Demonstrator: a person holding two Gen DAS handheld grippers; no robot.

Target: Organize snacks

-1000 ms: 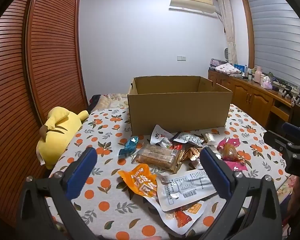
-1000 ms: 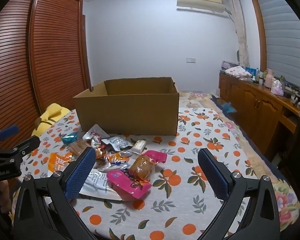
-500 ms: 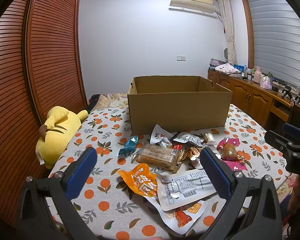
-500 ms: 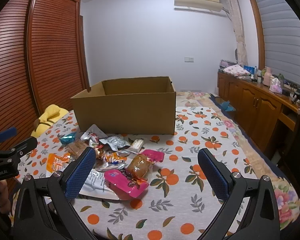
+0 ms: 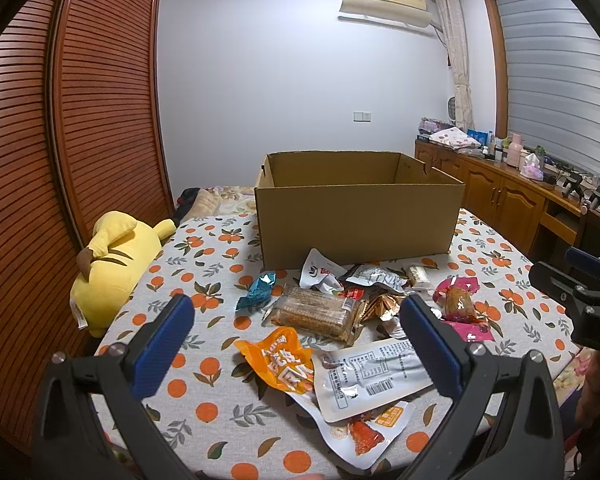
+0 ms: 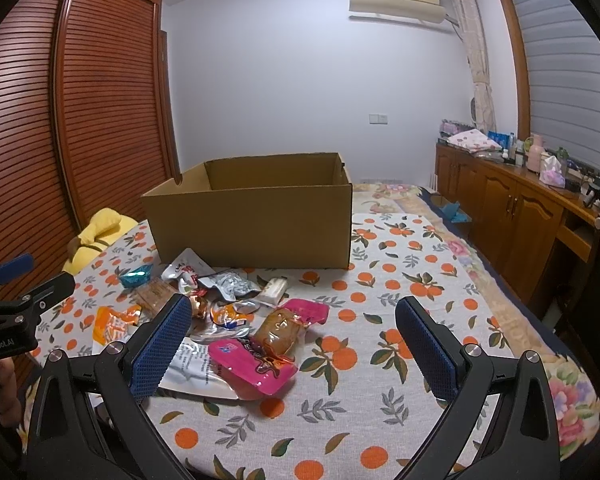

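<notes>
While a yellow plush toy (image 5: 114, 258) lies at the table's left edge, we hold the left gripper (image 5: 296, 334) and right gripper (image 6: 294, 334) spread wide above the snack packets (image 5: 340, 312), heaped before the open cardboard box (image 5: 358, 216), whose floor we cannot see.

You had the cardboard box (image 5: 356, 216) at the back of the surface (image 5: 204, 364), with the snack packets (image 5: 332, 320) heaped just in front of it. The plush toy (image 5: 112, 264) lay off the surface's left edge, and the cabinets (image 5: 500, 200) stood well apart to your right.
</notes>
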